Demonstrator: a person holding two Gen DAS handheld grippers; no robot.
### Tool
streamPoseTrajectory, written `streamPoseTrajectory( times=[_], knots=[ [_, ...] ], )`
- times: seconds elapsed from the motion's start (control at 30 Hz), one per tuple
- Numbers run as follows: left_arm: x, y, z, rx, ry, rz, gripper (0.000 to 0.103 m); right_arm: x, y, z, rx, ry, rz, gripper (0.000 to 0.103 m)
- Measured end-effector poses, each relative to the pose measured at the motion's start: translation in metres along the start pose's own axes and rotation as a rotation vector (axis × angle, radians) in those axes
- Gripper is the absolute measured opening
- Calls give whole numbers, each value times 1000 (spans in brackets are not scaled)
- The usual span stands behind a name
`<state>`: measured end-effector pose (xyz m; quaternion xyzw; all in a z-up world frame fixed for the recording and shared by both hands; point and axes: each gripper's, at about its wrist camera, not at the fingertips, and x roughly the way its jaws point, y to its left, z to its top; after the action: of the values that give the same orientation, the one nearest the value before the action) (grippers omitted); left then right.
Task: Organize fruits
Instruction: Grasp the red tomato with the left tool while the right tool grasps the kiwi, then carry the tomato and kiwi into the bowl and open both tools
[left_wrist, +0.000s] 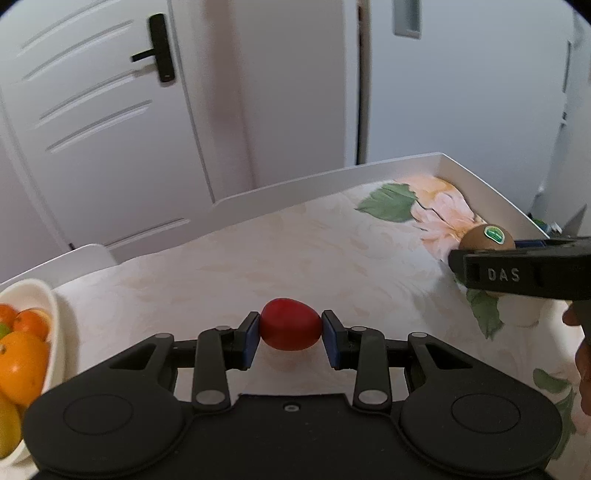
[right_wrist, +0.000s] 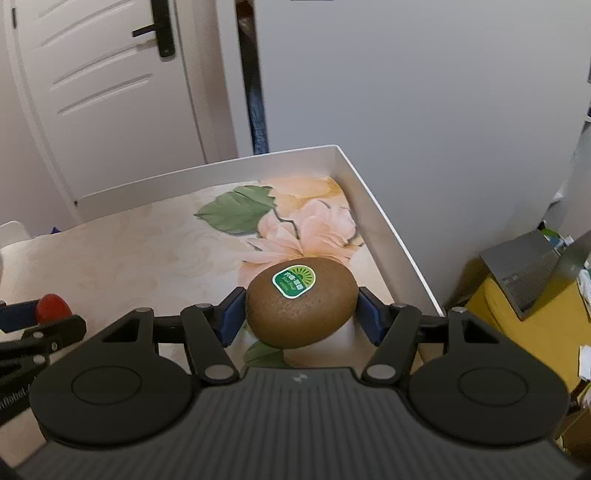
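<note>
My left gripper (left_wrist: 290, 330) is shut on a small red fruit (left_wrist: 290, 324) and holds it just above the floral tablecloth. My right gripper (right_wrist: 301, 310) is shut on a brown kiwi (right_wrist: 301, 302) with a green sticker, above a white cup-like object (right_wrist: 325, 347). In the left wrist view the kiwi (left_wrist: 487, 238) and right gripper show at the right. In the right wrist view the red fruit (right_wrist: 53, 307) shows at the far left. A white bowl (left_wrist: 40, 295) at the left holds several oranges (left_wrist: 22, 362).
The table is a white tray-like top with a raised rim (right_wrist: 373, 206), covered by a floral cloth (left_wrist: 295, 251). A white door (left_wrist: 110, 122) stands behind. A laptop (right_wrist: 532, 273) on a yellow surface lies off the table's right edge.
</note>
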<state>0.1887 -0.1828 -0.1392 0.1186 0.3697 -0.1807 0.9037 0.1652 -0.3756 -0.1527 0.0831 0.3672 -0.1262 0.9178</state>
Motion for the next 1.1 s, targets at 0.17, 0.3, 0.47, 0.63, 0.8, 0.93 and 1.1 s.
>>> streamPoseTrajectory(
  times=[0.17, 0.3, 0.47, 0.63, 0.8, 0.93, 1.1],
  knots=[
    [-18, 9, 3, -72, -27, 54, 39, -14, 7, 8, -29, -19, 63, 78],
    [-42, 19, 4, -130, -55, 102, 39, -29, 19, 19, -73, -35, 128, 78],
    [-72, 35, 3, -194, -71, 176, 39, -51, 41, 36, -134, -36, 232, 78],
    [-102, 59, 3, -252, -89, 240, 39, -72, 71, 49, -197, -34, 322, 78],
    [-130, 91, 1, -286, -108, 306, 39, -89, 107, 56, -244, -30, 403, 78],
    [-145, 117, -3, -304, -111, 343, 39, -99, 142, 59, -276, -24, 454, 78],
    [-154, 155, -10, -319, -101, 371, 39, -103, 183, 58, -299, -13, 497, 78]
  ],
)
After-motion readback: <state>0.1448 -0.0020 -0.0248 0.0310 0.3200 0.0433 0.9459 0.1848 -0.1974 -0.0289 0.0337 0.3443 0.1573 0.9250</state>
